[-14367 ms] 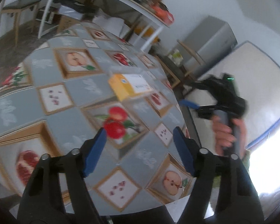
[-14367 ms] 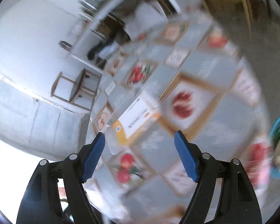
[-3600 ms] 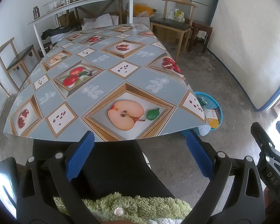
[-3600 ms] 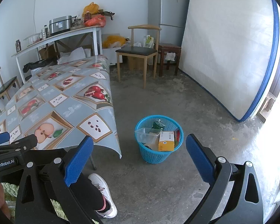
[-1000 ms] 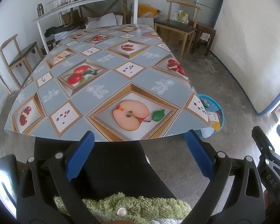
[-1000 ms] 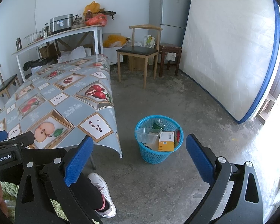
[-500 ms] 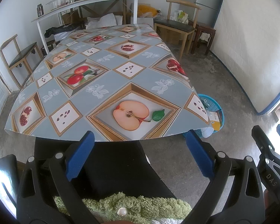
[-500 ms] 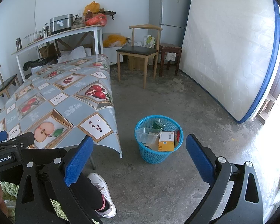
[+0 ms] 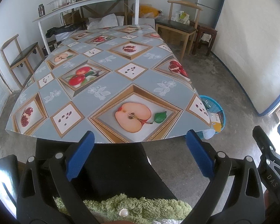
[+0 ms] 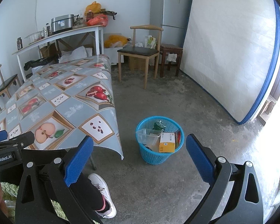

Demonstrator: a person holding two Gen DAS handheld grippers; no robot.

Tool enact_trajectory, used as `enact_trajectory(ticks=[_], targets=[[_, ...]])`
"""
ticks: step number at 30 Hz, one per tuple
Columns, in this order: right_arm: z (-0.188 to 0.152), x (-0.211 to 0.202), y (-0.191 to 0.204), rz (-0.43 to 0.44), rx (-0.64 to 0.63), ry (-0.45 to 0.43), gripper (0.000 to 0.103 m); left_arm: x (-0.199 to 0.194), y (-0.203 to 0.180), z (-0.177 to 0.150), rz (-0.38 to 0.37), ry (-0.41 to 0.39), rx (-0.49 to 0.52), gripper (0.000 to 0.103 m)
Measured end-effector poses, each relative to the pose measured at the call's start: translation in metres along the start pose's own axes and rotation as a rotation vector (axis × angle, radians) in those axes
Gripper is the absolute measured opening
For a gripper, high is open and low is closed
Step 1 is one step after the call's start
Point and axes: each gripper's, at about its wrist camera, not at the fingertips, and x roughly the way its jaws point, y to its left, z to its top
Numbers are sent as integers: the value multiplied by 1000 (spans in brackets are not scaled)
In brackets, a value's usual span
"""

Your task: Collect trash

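Note:
A blue plastic basket (image 10: 159, 156) stands on the concrete floor beside the table's near right corner. It holds an orange and white box (image 10: 167, 142), a clear plastic tub (image 10: 146, 137) and other wrappers. The basket also shows in the left wrist view (image 9: 214, 110), partly hidden by the tablecloth. My left gripper (image 9: 140, 155) is open and empty, held low over my lap in front of the table (image 9: 102, 78). My right gripper (image 10: 139, 157) is open and empty, above the floor and facing the basket. No object lies on the fruit-patterned tablecloth.
A wooden chair (image 10: 140, 52) and a small stool (image 10: 170, 56) stand beyond the basket. A fridge (image 10: 169, 11) and a leaning mattress (image 10: 229, 52) are at the right. A white shelf table (image 10: 61, 35) with pots is at the back. My leg and shoe (image 10: 102, 196) are under the table edge.
Since the oldest frames the orange box has gone from the tabletop into the basket. Over the last second nothing has visibly moved.

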Motion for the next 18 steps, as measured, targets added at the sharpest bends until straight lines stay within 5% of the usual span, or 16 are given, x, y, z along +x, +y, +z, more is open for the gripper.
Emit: enact_trajectory(ticks=[18], targets=[[2,0,1,2,-4,-2,97,-1,2,1,-1,-1,0,95]])
